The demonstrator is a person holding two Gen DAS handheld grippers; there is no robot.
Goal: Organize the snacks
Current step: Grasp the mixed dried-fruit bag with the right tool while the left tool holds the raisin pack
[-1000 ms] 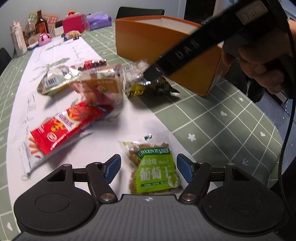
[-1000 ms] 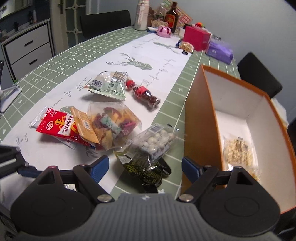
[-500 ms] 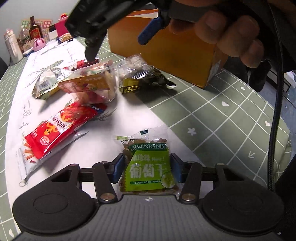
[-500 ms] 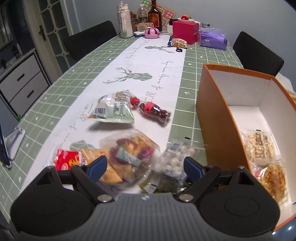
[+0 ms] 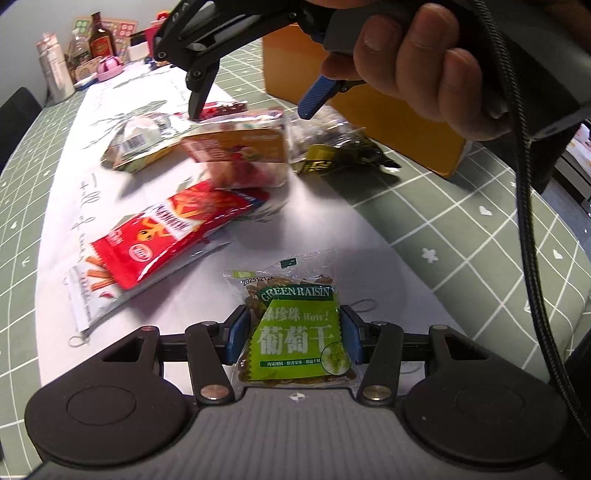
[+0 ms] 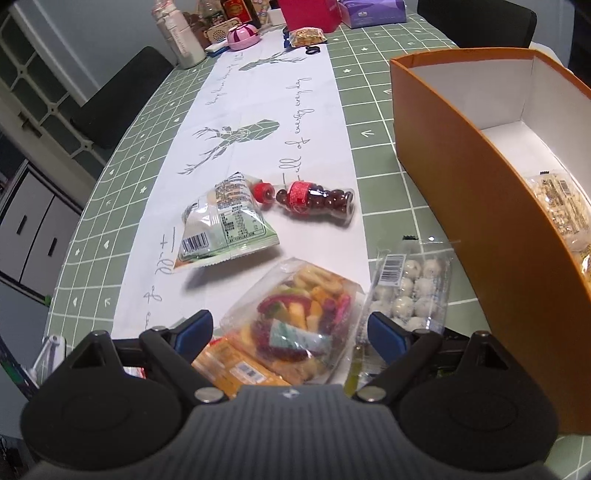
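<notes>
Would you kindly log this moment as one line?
left hand-held gripper: shut on raisin packet | right hand-held gripper: open over fruit bag

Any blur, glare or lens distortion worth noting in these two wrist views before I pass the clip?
Left wrist view: the green raisin packet is sharp, the mixed snack bag is motion-smeared, and the right gripper looms dark overhead. Right wrist view: sharp throughout, with soft glare on the clear ball-candy pack; fisheye bends the orange box and the table grid.

Grey wall (image 6: 92, 33), black chair (image 6: 122, 96), white cabinet (image 6: 33, 236)
</notes>
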